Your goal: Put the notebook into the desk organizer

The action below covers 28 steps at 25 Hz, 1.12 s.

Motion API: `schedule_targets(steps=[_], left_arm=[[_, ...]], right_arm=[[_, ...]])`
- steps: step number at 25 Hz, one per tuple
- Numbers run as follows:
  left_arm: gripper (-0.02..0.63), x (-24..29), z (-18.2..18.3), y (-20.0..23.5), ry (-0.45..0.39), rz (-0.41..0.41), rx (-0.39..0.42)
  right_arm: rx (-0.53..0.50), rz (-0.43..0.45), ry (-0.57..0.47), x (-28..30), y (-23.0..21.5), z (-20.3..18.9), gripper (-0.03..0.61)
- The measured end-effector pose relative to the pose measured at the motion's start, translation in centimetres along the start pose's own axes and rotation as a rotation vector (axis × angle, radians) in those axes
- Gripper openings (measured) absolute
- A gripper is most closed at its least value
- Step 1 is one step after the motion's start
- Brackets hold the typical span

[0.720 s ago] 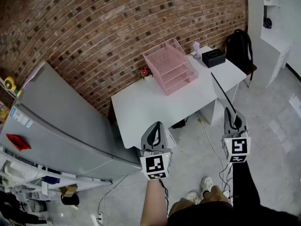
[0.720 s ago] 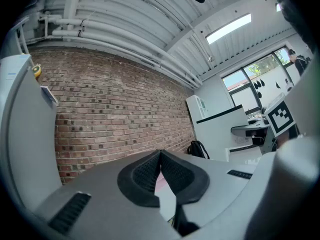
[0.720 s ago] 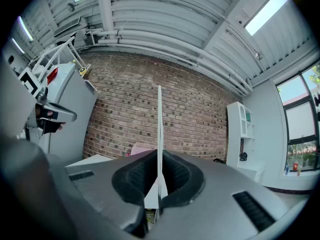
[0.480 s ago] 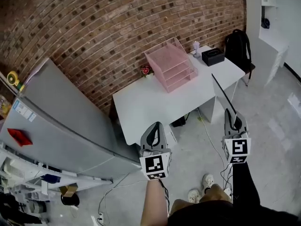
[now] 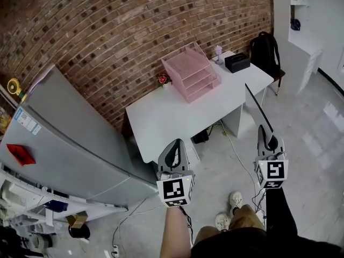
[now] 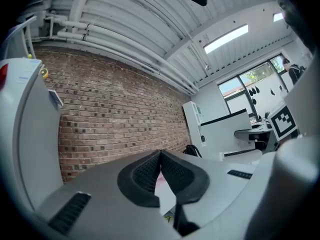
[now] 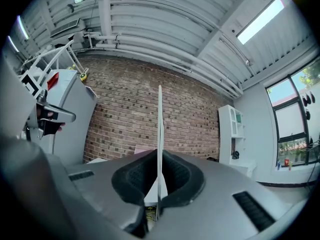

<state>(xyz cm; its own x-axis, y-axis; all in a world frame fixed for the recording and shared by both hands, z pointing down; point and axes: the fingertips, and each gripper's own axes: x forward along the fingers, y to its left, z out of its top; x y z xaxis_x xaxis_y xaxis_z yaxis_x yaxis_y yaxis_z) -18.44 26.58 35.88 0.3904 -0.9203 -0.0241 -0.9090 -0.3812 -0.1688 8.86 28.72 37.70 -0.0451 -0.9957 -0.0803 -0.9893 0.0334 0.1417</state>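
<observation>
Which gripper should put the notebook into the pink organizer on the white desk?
Right. The right gripper is shut on the thin flat notebook; the left gripper is shut and empty. The pink tiered desk organizer stands ahead of both.

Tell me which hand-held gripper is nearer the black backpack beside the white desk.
Right. The right hand-held gripper, holding the thin notebook, is roughly in line with the black backpack; the left hand-held gripper sits farther left.

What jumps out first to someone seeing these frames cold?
The pink desk organizer stands out, bright on the white desk against the brick wall, upper centre of the head view. Next comes the thin notebook, clamped edge-on in the right gripper at that view's lower right. The left gripper is shut and empty.
</observation>
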Motion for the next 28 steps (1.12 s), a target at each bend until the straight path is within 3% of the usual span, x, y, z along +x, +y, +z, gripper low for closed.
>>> schedule_targets(steps=[10, 28], left_arm=[[0.014, 3.3, -0.1, -1.1, 0.001, -0.022, -0.001], [0.014, 16.7, 0.6, -1.0, -0.008, 0.04, 0.006]], right_arm=[[0.027, 0.034, -0.031, 2.9, -1.0, -0.1, 0.026], [0.06, 0.159, -0.09, 17.5, -5.0, -0.6, 0.026]])
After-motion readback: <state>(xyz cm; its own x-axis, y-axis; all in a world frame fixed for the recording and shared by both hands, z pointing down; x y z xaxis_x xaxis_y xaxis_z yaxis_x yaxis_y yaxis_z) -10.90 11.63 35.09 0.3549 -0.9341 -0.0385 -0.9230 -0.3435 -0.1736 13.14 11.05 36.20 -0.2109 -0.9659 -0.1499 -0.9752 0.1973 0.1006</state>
